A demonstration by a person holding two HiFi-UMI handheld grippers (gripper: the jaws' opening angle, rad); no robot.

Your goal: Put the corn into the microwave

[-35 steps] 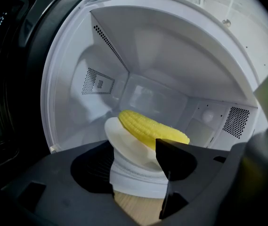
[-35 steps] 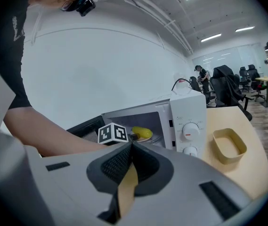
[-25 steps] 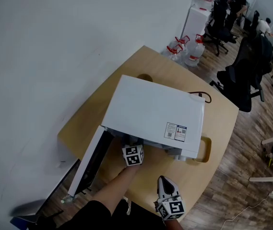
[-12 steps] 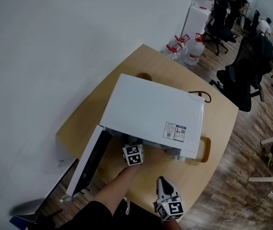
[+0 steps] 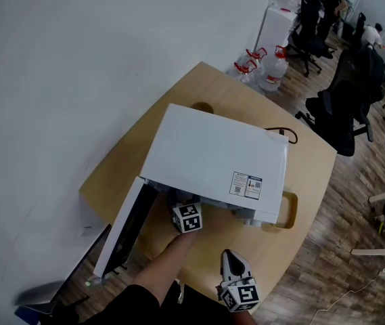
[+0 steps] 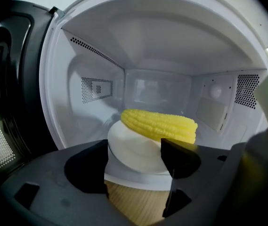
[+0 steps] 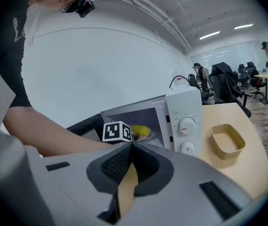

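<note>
1. The corn (image 6: 159,125) is inside the microwave (image 5: 216,158). It is a bright yellow cob with neat rows of bumpy kernels, lying on its side on a smooth, round white plate (image 6: 134,155) in the middle of the cavity.
2. My left gripper (image 6: 134,147) reaches into the microwave's mouth. Its dark matte jaws are spreading wide and pinch nothing. The cob lies just beyond their tips.
3. My right gripper (image 7: 130,144) hangs in front of the microwave, outside the cavity. Its ribbed black pads are pressed together with nothing between them.
4. The microwave is a glossy white box with perforated vent patches on its inner walls. It has two round dials (image 7: 186,125) on the panel at its right and a small printed label (image 5: 246,183) on its top.
5. Its door (image 5: 121,232), dark with a mesh window, stands swung open to the left.
6. Just right of the microwave sits a shallow tan container (image 7: 227,140), oblong with rounded corners. A black cable (image 5: 283,135) curls at the microwave's back corner.
7. The microwave stands on a pale wooden table (image 5: 314,175) with a smooth top and a rounded edge.
8. A plain white wall (image 5: 77,59) runs along the microwave's left side.
9. Beyond the microwave I see a brown plank floor (image 5: 341,249), black office chairs (image 5: 344,114) and clear water jugs (image 5: 273,73) with red caps.
</note>
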